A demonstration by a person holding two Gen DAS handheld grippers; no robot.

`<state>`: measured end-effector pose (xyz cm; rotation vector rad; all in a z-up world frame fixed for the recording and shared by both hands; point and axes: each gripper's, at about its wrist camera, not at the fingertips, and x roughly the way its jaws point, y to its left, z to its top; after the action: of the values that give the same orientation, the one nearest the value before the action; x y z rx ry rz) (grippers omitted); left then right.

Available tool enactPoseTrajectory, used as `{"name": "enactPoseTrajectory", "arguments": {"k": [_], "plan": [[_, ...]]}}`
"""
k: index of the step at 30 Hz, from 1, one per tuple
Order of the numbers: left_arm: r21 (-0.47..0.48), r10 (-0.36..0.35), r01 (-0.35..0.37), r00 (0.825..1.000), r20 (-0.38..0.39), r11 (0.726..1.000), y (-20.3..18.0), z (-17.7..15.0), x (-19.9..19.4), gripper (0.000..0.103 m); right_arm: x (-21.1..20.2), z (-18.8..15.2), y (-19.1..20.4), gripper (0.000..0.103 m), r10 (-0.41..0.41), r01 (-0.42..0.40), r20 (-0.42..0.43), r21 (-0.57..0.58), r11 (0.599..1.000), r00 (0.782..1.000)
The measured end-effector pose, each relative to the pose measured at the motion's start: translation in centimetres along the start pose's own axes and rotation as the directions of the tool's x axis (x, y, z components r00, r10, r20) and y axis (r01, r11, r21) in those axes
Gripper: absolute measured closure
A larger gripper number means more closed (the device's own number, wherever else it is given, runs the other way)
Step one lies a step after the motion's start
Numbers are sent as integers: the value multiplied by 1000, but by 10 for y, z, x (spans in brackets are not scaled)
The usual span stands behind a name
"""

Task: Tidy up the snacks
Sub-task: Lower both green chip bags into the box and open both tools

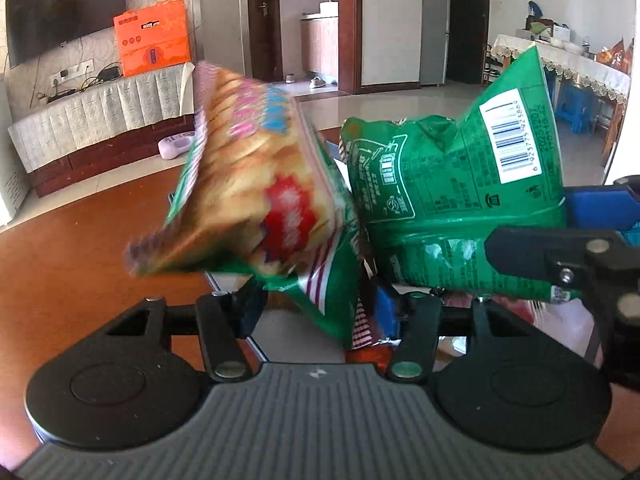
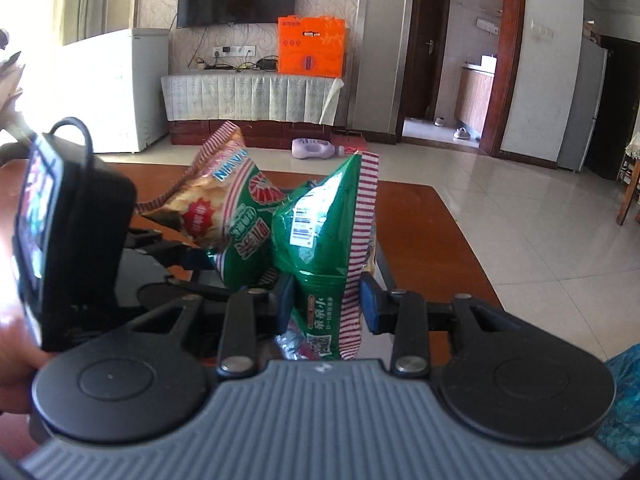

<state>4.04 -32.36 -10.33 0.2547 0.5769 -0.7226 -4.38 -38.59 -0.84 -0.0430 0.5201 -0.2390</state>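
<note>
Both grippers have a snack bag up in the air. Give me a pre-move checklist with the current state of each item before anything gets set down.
1. Left gripper shut on the cracker bag: ok, pinched at its lower striped edge.
2. Right gripper shut on the green bag: ok, fingers closed on its striped seam.
3. Bags apart from each other: cannot tell, they sit side by side and may touch.
4. Cracker bag steady: not ok, it is motion-blurred in the left wrist view.
5. Table free beyond the bags: ok, bare wood shows there.
6. Drop spot under the bags: cannot tell, hidden by bags and grippers.
</note>
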Motion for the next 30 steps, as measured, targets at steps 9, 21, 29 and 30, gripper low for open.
{"name": "enactPoseTrajectory", "arguments": {"k": [9,21,29,30], "plan": [[129,-27,23,999,30,991,-21,-17,-11,16,3,-2,4,64,-13,12,-40,-10,1000,999],[216,-10,4,1000,25,976,-38,-22,-11,7,-1,-1,2,52,-2,1,-50,-12,1000,999],[214,-66,62,998,11,975,-38,-26,-19,6,-9,2,0,49,-8,7,25,33,999,1000],[219,-72,68,997,12,973,-38,-28,-21,6,-7,2,2,49,-10,10,15,29,1000,1000]]}}
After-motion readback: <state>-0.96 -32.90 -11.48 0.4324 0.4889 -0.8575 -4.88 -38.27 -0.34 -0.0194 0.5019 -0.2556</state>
